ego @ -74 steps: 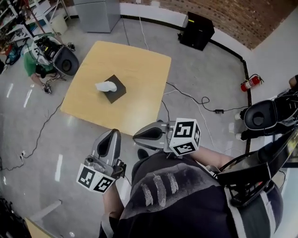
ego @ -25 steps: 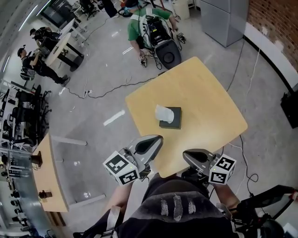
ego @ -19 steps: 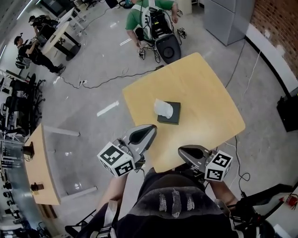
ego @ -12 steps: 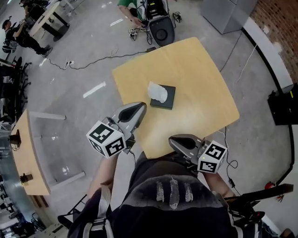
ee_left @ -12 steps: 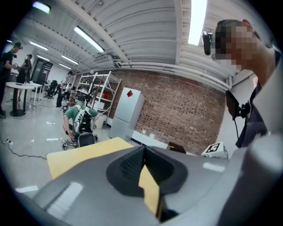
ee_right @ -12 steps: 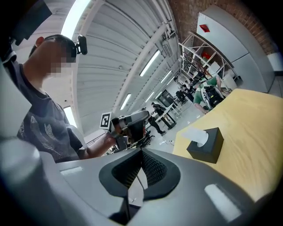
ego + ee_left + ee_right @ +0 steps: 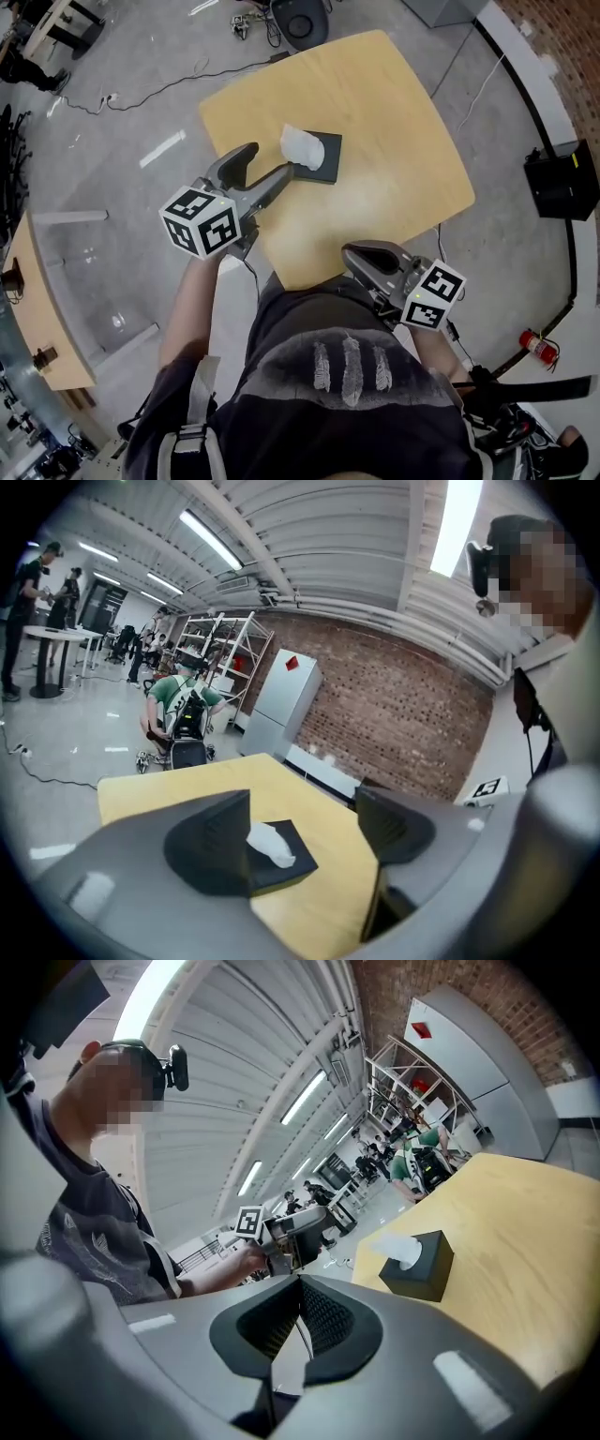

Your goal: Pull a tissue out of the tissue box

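Observation:
A black tissue box (image 7: 323, 159) sits on the wooden table (image 7: 394, 122) with a white tissue (image 7: 300, 145) sticking up from its top. My left gripper (image 7: 265, 167) reaches over the table's near edge, just short of the box, and its jaws are opening with nothing between them. In the left gripper view the box (image 7: 286, 857) and tissue (image 7: 270, 843) lie ahead, framed by the left gripper (image 7: 302, 822). My right gripper (image 7: 361, 255) hangs shut near my body, off the table's edge. From the right gripper (image 7: 300, 1312), the box (image 7: 419, 1265) shows further off.
A person in green (image 7: 178, 705) crouches by a machine beyond the table. Cables (image 7: 141, 89) trail on the floor. A second wooden table (image 7: 28, 309) stands at the left, a black case (image 7: 558, 178) and a fire extinguisher (image 7: 537, 345) at the right.
The left gripper has moved forward and down toward the tissue box, and its jaws have gone from shut to spread apart. The right gripper has stayed where it was.

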`<state>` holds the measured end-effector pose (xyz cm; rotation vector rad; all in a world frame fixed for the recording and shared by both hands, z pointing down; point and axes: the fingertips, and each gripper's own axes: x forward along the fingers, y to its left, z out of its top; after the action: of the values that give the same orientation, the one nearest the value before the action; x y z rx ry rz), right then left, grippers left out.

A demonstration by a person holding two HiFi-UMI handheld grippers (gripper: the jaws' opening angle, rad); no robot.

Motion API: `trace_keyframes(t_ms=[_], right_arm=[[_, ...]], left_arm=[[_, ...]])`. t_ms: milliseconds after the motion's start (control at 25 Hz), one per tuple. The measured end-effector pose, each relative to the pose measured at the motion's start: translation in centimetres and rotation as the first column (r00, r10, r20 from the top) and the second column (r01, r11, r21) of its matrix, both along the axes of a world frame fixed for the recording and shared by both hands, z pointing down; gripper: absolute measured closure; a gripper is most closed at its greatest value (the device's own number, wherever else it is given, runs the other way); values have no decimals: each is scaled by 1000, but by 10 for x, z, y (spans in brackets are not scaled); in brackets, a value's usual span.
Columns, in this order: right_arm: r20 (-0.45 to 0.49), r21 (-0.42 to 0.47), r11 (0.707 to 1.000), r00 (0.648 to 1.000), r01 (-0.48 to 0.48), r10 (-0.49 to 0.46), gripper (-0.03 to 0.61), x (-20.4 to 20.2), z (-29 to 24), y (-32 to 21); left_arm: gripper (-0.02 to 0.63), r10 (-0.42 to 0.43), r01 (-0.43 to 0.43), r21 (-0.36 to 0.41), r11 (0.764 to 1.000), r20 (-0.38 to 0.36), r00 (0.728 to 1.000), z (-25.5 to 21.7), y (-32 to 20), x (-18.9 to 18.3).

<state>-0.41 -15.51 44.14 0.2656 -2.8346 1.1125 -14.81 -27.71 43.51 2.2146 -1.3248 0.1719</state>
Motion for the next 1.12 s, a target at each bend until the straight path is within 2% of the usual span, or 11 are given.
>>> trace_keyframes(t_ms=[160,400,720,1120], right_arm=[[-5,11,1000,1000,3,-3,580,-3,-1,-1],[-3,-11,1000,1000,-15,15,580,-3,0,-3],[-1,-21,999,999,-35,35,580,0,2,-6],[7,-44,997,998,-66,67,580,6,5,-7]], left_arm=[[212,-11,11,-28,1000,7,1000,11,-11,-1],[162,-12,14,-98,995,23,1000,38,-30,-4],[150,28,-20,-222,975,35,999,87,-57,-1],[157,25,-24,-294,955,-4,1000,120,-69,3]])
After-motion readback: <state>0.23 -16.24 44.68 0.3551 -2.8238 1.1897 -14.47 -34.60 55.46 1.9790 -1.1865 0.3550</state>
